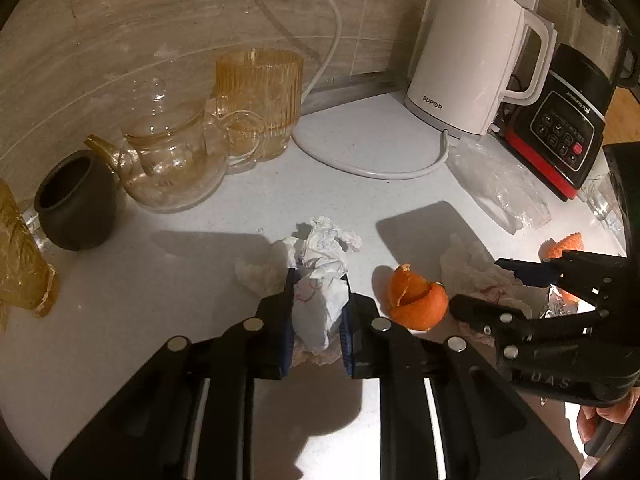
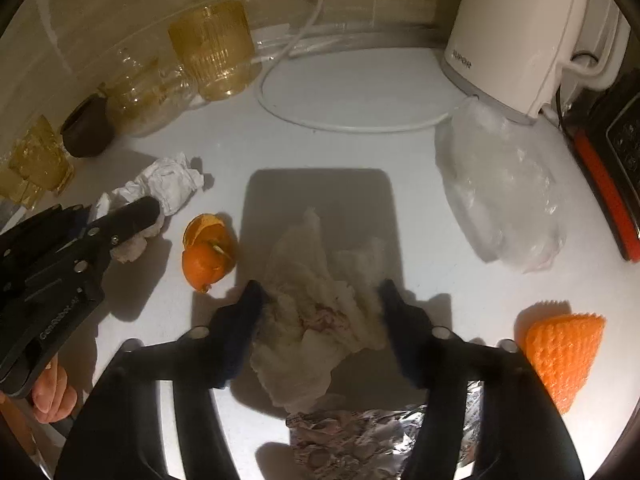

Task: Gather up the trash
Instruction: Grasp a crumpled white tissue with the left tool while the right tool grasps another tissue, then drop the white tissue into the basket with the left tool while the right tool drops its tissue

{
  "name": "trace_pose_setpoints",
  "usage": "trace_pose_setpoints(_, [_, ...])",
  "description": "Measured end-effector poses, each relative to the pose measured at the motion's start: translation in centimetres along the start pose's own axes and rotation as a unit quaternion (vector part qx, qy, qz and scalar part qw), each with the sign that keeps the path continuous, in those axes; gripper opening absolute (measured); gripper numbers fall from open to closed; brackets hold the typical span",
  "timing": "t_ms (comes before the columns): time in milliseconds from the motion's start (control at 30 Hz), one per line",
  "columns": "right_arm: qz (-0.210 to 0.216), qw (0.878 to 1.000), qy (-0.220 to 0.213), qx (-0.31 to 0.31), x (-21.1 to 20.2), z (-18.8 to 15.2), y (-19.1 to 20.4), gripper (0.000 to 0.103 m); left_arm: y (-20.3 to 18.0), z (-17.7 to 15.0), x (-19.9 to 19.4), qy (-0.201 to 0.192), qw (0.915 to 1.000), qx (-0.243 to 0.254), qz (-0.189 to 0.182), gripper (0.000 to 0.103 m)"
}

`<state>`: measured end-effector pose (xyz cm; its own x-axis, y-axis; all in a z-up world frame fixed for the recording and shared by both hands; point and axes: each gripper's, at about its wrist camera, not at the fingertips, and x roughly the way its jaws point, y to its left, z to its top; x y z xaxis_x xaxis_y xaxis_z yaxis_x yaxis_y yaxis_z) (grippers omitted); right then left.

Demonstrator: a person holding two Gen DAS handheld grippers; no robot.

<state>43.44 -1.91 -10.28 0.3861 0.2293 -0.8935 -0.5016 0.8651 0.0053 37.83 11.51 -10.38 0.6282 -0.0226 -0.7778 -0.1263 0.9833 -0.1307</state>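
Observation:
My left gripper is shut on a crumpled white paper ball on the white counter; it also shows in the right wrist view. An orange peel lies just right of it, also in the right wrist view. My right gripper is open, its fingers on either side of a stained crumpled tissue. A foil wrapper lies below the tissue. An orange mesh piece lies at the right. A clear plastic bag lies beyond.
A glass teapot, an amber ribbed glass, a dark pot and an amber glass stand at the back left. A white kettle with its cord and a blender base stand at the back right.

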Motion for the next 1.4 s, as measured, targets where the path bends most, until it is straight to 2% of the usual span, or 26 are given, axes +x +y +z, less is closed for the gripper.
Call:
trace_pose_setpoints(33, [0.002, 1.0, -0.001, 0.003, -0.1, 0.0, 0.0, 0.039, 0.0, -0.1, -0.1, -0.001, 1.0, -0.001, 0.001, 0.017])
trace_pose_setpoints(133, [0.017, 1.0, -0.005, 0.018, -0.3, 0.1, -0.4, 0.019, 0.0, -0.1, -0.3, -0.004, 1.0, 0.0, 0.002, 0.017])
trace_pose_setpoints(167, [0.018, 1.0, -0.01, 0.022, -0.6, 0.2, -0.5, 0.017, -0.1, -0.1, -0.4, -0.005, 1.0, 0.0, 0.003, 0.017])
trace_pose_setpoints(467, [0.03, 0.996, -0.072, 0.042, -5.8, -0.1, -1.3, 0.017, -0.8, 0.5, -5.1, -0.041, 0.9991, -0.006, 0.008, 0.016])
trace_pose_setpoints(700, [0.036, 0.99, -0.125, 0.052, -13.3, -3.8, -2.0, 0.017, -4.5, -0.6, -11.7, -0.072, 0.9974, 0.007, -0.006, 0.016])
trace_pose_setpoints(833, [0.029, 0.988, -0.143, 0.058, -17.4, -7.6, -2.7, 0.017, -7.6, -2.4, -14.9, -0.074, 0.9969, 0.016, -0.022, 0.016])
trace_pose_setpoints(1000, [0.008, 0.987, -0.15, 0.064, -21.6, -14.2, -3.6, 0.017, -12.1, -6.4, -18.9, -0.066, 0.9958, 0.036, -0.051, 0.016])
trace_pose_setpoints(1200, [-0.011, 0.986, -0.147, 0.071, -26.2, -24.2, -4.4, 0.017, -16.9, -11.9, -23.4, -0.051, 0.9922, 0.069, -0.091, 0.017])
trace_pose_setpoints(1400, [-0.011, 0.989, -0.121, 0.081, -27.8, -34.1, -4.5, 0.017, -20.3, -17.4, -25.8, -0.025, 0.9876, 0.093, -0.124, 0.017])
